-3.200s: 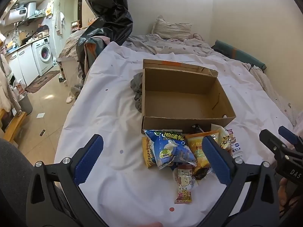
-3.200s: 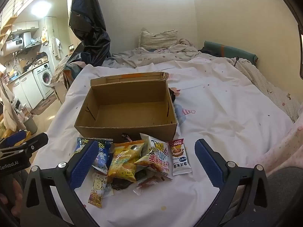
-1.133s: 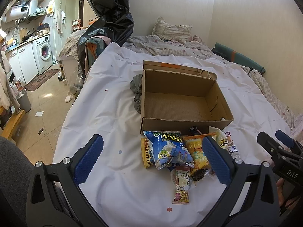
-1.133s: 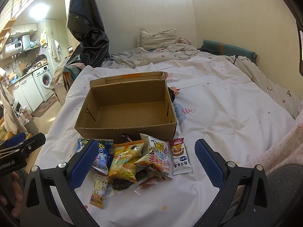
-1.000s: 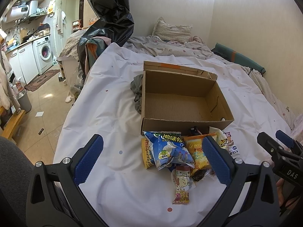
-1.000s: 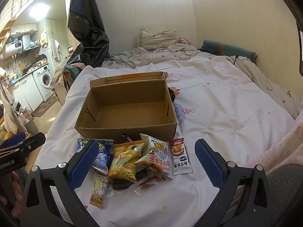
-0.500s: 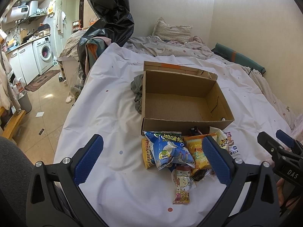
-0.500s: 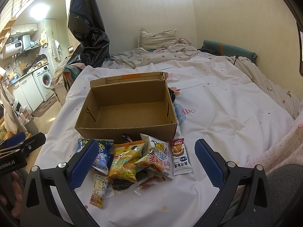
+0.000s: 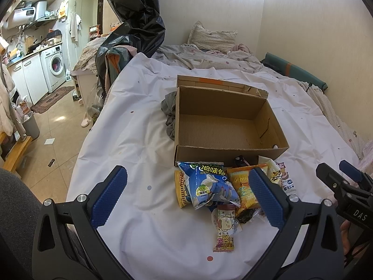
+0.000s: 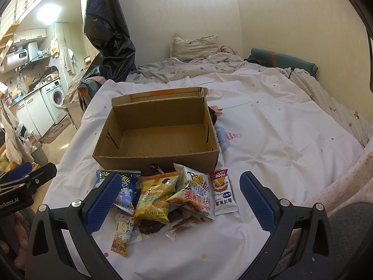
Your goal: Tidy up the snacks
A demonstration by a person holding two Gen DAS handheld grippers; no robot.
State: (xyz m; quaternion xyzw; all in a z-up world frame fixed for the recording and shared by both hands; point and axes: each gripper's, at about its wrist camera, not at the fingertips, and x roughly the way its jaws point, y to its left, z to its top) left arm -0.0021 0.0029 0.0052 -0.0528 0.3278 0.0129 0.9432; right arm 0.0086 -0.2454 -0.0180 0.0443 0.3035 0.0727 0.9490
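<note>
Left claw (image 9: 186,198) jaws apart, empty, right claw (image 10: 178,200) jaws apart, empty, snack pile (image 10: 163,193) on bed (image 10: 268,144), near side of open cardboard box (image 10: 156,140).

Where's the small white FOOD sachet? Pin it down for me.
In the right wrist view the white FOOD sachet lies flat on the bedsheet at the right end of the snack pile, beside the PowerLife packet and just before the cardboard box's right corner.

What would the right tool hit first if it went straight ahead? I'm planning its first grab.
Probably the snack pile: the open right tool frames the yellow chip bag, with the empty box behind it. Depth is unclear, so it may pass over the pile.
</note>
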